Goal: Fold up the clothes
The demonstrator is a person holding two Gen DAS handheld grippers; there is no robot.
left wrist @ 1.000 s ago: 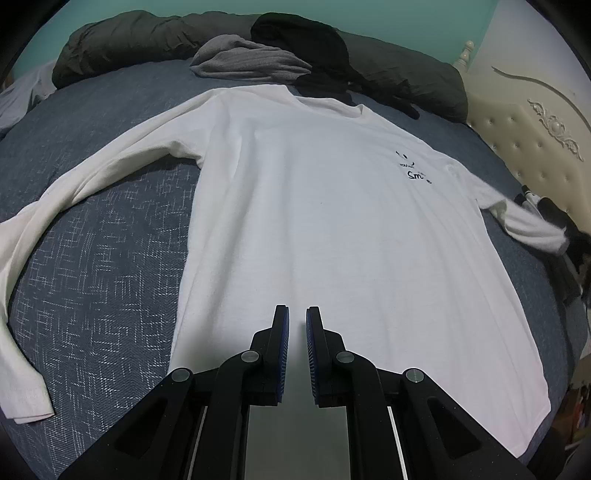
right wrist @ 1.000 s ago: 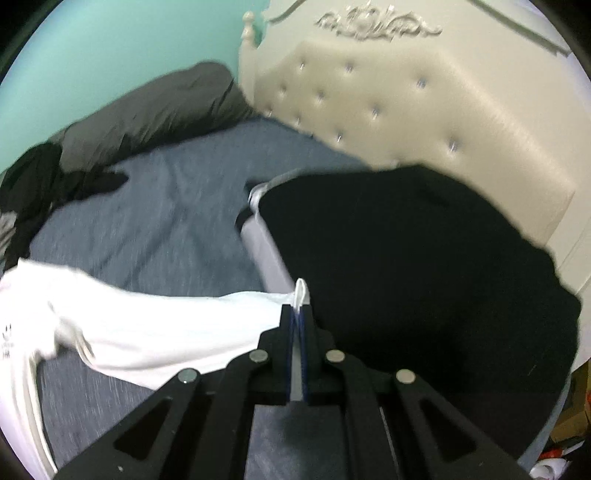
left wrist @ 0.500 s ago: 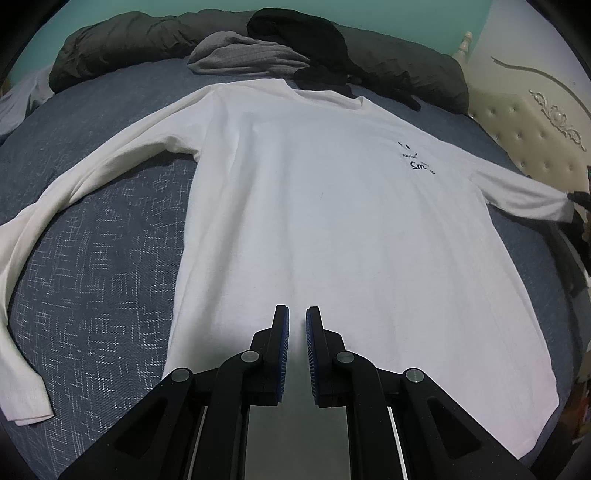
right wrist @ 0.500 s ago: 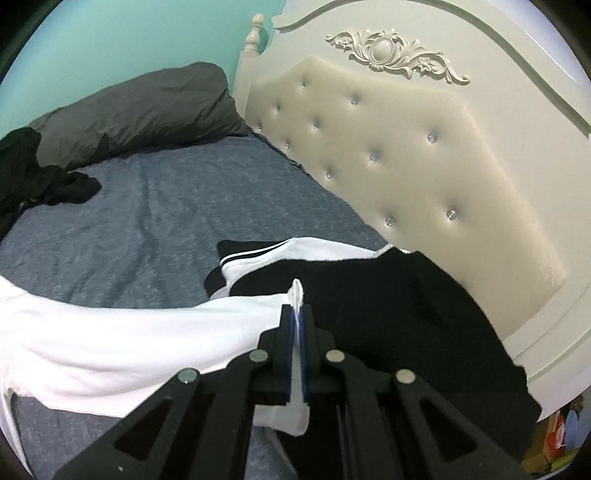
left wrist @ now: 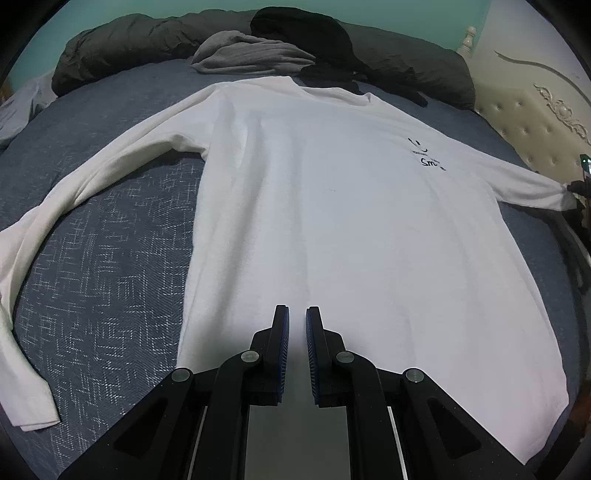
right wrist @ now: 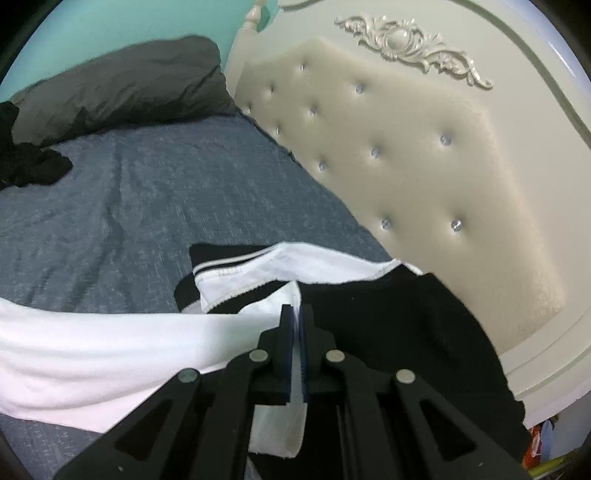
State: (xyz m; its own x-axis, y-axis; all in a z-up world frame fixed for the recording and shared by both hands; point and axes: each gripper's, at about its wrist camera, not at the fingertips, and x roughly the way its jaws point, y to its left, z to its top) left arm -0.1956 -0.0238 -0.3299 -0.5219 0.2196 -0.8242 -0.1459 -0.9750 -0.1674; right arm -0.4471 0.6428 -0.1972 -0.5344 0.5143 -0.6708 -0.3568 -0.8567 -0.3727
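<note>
A white long-sleeved shirt lies face up and flat on the blue-grey bedspread, collar at the far side. My left gripper hovers over the shirt's lower middle near the hem; its jaws stand a narrow gap apart with nothing between them. The shirt's left sleeve curves down the left side of the bed. The other sleeve is stretched out straight, and my right gripper is shut on its cuff, above a black-and-white garment. The cuff's end hangs below the fingers.
A cream tufted headboard rises just beyond the right gripper. Along the far side of the bed lie dark grey bedding, a grey garment and a black garment. A pale cloth sits at the far left edge.
My right gripper has carried the cuff outward toward the headboard, drawing that sleeve from slack and bent to straight. The left gripper has stayed where it was.
</note>
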